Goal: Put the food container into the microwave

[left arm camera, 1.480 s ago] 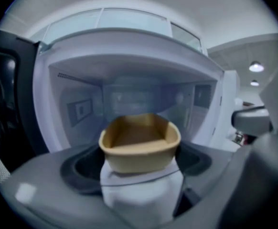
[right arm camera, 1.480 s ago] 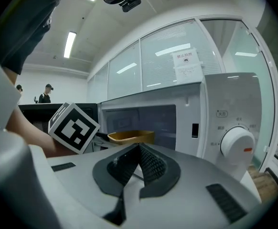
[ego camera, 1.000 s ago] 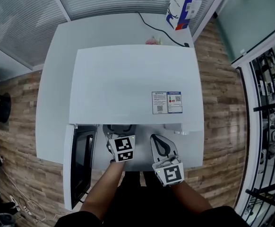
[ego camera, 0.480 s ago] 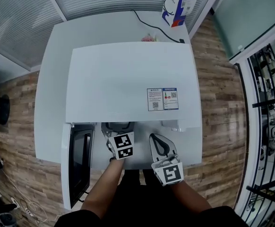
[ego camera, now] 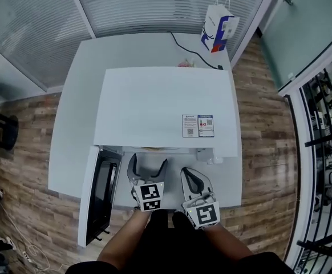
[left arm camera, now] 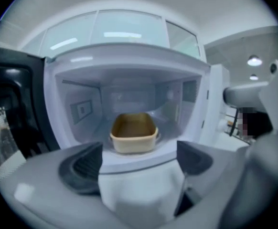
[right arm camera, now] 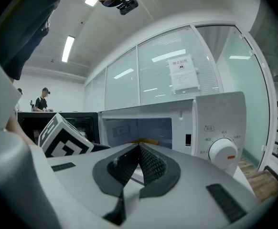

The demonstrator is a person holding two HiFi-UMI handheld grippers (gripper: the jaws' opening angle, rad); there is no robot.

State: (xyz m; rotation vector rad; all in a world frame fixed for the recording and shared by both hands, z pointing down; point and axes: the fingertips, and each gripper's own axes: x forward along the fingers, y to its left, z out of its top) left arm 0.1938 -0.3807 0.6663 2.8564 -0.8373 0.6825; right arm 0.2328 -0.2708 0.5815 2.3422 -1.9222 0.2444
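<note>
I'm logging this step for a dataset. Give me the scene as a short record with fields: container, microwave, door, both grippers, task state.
container: tan, uncovered, upright on the microwave floor
microwave: on a white table, opening toward the person
door: swung open to the left
left gripper: jaws apart, empty, in front of the opening, facing the container
right gripper: jaws together, nothing between them
task state: container appears placed; door not yet closed
</note>
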